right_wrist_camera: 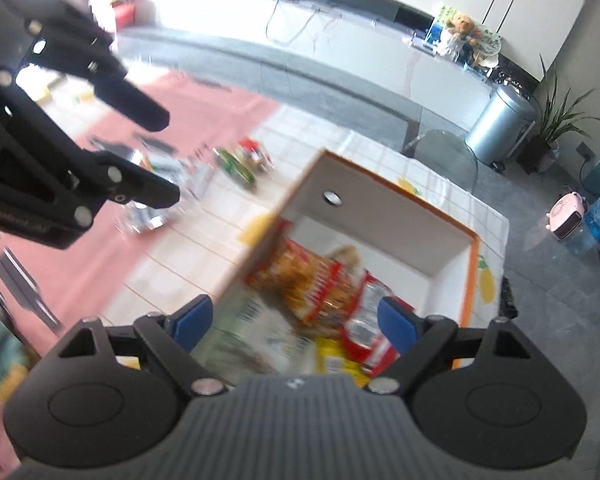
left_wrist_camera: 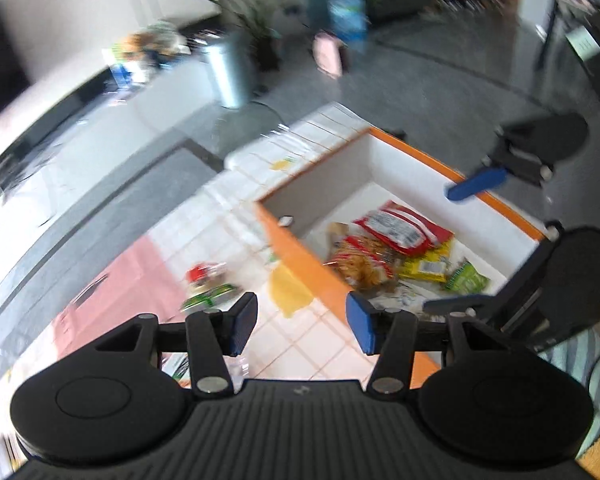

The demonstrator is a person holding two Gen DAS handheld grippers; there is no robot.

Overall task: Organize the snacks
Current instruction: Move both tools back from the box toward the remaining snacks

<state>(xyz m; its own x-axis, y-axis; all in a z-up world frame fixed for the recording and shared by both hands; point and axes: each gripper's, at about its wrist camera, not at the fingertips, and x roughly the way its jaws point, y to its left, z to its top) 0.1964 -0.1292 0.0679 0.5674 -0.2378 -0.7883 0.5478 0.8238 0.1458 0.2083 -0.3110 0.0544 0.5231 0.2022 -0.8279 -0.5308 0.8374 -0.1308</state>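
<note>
We note both the left gripper (left_wrist_camera: 302, 322) and right gripper (right_wrist_camera: 296, 322) above the orange-rimmed white box (left_wrist_camera: 416, 152) of snack packets (left_wrist_camera: 404, 232), jaws apart and empty, presumably between picks; loose packets (right_wrist_camera: 240, 162) wait on the tabletop (left_wrist_camera: 228, 216) left.

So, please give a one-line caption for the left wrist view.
Open left gripper above the orange-rimmed box of snacks, two packets outside it.

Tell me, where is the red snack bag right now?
The red snack bag lies inside the orange-edged box, on top of the other packets next to a yellow one. In the right wrist view it sits low in the middle, between the open jaws.
</note>
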